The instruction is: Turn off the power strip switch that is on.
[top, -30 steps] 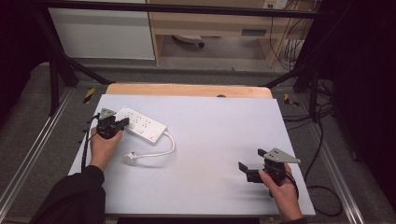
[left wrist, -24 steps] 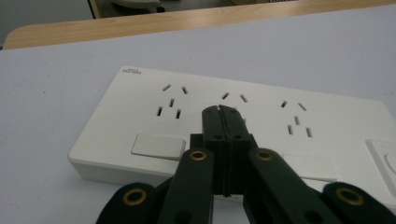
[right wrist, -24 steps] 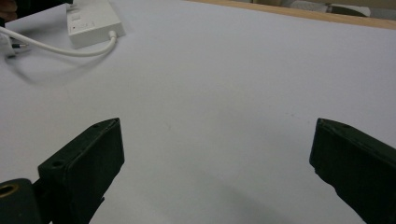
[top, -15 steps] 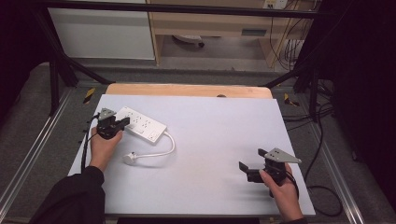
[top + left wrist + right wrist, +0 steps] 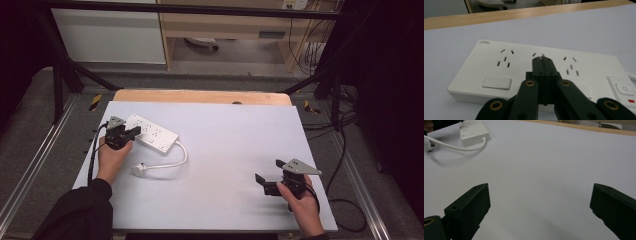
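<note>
Here the left gripper (image 5: 121,132) is hovering over the near-left end of a white power strip (image 5: 152,133), its jaws pressed together with nothing between them — in the left gripper view the closed tips (image 5: 543,65) are sitting just above the strip's (image 5: 529,72) top face, between two groups of socket slots. Ahead of that gripper the pale table surface (image 5: 230,135) is running bare to the wooden far edge (image 5: 200,96); the table's left edge is lying close beside the hand. The strip is lying flat and slanted, with a rocker switch (image 5: 497,82) at one end and a power button (image 5: 624,89) at the other. Its white cord (image 5: 172,161) is curling toward the person, ending in a plug (image 5: 139,169) beside the left hand (image 5: 112,157). The right gripper (image 5: 272,183) is resting well apart near the table's near-right corner — jaws spread wide, holding nothing, bare surface in front of them.
</note>
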`<state>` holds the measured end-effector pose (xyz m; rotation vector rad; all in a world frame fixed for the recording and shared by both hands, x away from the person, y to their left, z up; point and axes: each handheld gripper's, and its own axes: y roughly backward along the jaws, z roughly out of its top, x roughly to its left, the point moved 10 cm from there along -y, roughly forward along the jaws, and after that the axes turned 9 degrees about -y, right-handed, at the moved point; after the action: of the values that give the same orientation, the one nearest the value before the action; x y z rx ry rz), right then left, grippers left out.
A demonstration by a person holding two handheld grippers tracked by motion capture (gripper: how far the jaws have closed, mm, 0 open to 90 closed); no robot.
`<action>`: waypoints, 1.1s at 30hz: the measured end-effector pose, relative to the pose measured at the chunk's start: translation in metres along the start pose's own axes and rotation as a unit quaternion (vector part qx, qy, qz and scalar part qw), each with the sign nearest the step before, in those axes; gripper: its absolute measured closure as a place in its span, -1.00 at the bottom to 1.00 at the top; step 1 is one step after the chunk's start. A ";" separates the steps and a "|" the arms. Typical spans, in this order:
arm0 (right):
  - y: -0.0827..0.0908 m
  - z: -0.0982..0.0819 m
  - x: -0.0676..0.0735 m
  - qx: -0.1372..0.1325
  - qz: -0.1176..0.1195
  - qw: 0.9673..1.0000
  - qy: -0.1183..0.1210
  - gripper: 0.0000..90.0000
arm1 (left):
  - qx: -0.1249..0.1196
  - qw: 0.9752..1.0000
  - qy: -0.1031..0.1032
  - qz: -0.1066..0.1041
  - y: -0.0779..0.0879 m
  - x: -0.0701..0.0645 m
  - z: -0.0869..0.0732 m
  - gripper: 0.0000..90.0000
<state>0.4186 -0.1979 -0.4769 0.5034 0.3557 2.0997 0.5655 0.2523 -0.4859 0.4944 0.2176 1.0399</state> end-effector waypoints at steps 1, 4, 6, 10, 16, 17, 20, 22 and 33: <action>0.000 0.000 0.000 0.001 0.000 1.000 0.000 -0.92 | -0.001 1.000 -0.002 0.000 0.000 0.000 0.000 1.00; 0.000 0.000 0.000 0.001 -0.001 1.000 0.000 -0.92 | -0.002 1.000 -0.004 0.001 0.001 0.001 0.000 1.00; 0.000 0.000 0.000 0.001 -0.001 1.000 0.000 -0.92 | -0.005 1.000 0.000 0.002 0.001 0.002 0.001 1.00; 0.000 0.000 0.000 0.001 0.000 1.000 -0.001 -0.92 | -0.012 1.000 0.003 0.005 0.002 0.004 0.003 1.00; 0.000 -0.001 0.000 0.002 -0.001 1.000 0.001 -0.92 | -0.019 1.000 0.006 0.004 0.002 0.002 0.006 0.82; 0.000 -0.001 0.000 0.002 0.000 1.000 0.001 -0.92 | -0.018 1.000 0.005 0.005 0.002 0.002 0.006 0.80; 0.000 0.000 0.000 0.002 -0.001 1.000 0.001 -0.92 | -0.018 1.000 0.006 0.006 0.002 0.003 0.005 0.74; 0.000 -0.001 0.000 0.002 0.000 1.000 0.001 -0.92 | -0.019 1.000 0.007 0.006 0.001 0.004 0.005 0.71; 0.000 0.000 0.001 0.002 0.001 1.000 0.001 -0.92 | -0.027 0.999 0.037 -0.007 0.001 -0.001 0.011 0.29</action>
<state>0.4180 -0.1973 -0.4769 0.5031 0.3604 2.1012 0.5684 0.2487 -0.4755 0.4056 0.2570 1.0488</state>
